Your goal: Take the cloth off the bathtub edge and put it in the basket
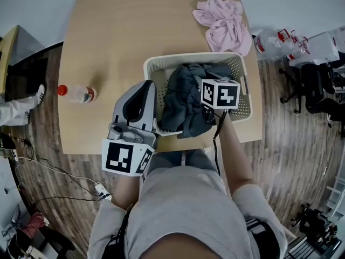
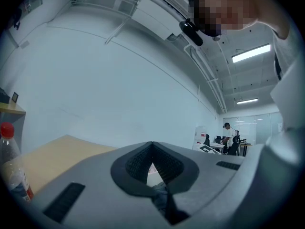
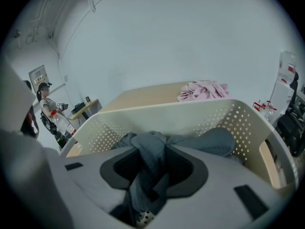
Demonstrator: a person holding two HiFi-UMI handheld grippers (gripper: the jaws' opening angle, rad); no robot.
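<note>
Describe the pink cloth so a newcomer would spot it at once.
Start at the wooden table. Beyond the white basket, near the table's far right corner, lies a crumpled pink cloth. It is the only pink thing; the grey cloth sits in the basket.

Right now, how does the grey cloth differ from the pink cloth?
The grey cloth is dark; the pink cloth is pale. The grey cloth lies in the basket; the pink cloth lies on the table beyond it. A fold of the grey cloth hangs between the right tool's open jaws; nothing touches the pink cloth. Both are crumpled.
</note>
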